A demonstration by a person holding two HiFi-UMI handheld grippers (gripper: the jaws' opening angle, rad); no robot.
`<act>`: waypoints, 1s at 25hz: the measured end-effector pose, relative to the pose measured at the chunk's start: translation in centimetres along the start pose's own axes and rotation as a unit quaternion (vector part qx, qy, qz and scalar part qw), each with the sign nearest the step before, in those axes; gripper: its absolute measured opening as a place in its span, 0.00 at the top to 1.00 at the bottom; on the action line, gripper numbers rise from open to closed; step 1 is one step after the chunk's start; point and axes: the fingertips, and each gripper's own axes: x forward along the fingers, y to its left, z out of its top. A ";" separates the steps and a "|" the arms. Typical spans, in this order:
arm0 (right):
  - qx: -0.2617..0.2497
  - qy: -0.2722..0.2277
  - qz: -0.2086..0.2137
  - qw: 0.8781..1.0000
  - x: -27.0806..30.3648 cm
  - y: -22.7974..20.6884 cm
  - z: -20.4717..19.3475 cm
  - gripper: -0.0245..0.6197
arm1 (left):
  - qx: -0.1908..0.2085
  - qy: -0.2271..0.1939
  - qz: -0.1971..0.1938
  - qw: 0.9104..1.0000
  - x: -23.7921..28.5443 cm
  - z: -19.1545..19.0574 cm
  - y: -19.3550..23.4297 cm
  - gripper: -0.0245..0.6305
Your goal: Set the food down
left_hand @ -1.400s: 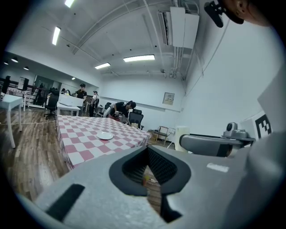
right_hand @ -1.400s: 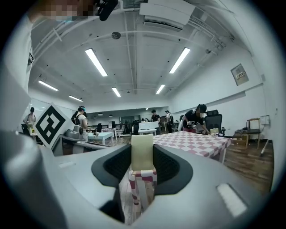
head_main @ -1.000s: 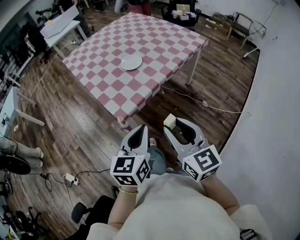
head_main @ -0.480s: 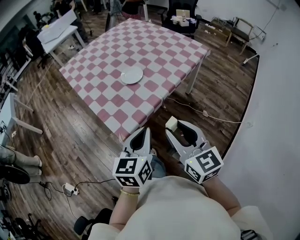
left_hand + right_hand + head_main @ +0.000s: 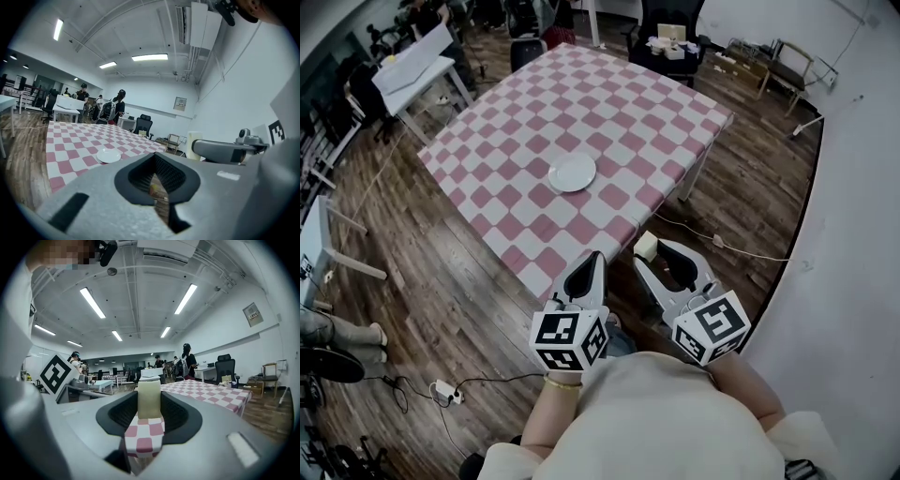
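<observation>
A pale yellow block of food sits between the jaws of my right gripper, which is shut on it; in the right gripper view the block stands upright between the pads. My left gripper is beside it, shut and holding nothing, as the left gripper view also shows. Both grippers hang over the wooden floor, just short of the near corner of the table with the red-and-white checked cloth. A white plate lies near the middle of that table, and it is also in the left gripper view.
A white wall runs along the right. A white cable lies on the floor beside the table's right leg. A white desk stands at the far left, a black office chair beyond the table, and a power strip on the floor at lower left.
The table and plate have come nearer and shifted right in the head view. Both grippers keep the same pose, and the right one still holds the food.
</observation>
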 end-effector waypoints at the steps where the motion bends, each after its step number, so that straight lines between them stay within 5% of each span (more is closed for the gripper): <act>1: 0.001 0.001 0.000 1.000 0.7 -0.3 0.1 0.72 | 0.001 0.001 0.000 1.000 0.5 0.3 0.5 0.95; 25: 0.011 0.014 0.008 1.000 18.6 -2.9 1.7 0.72 | -0.008 0.003 -0.005 1.000 8.9 6.3 14.5 0.95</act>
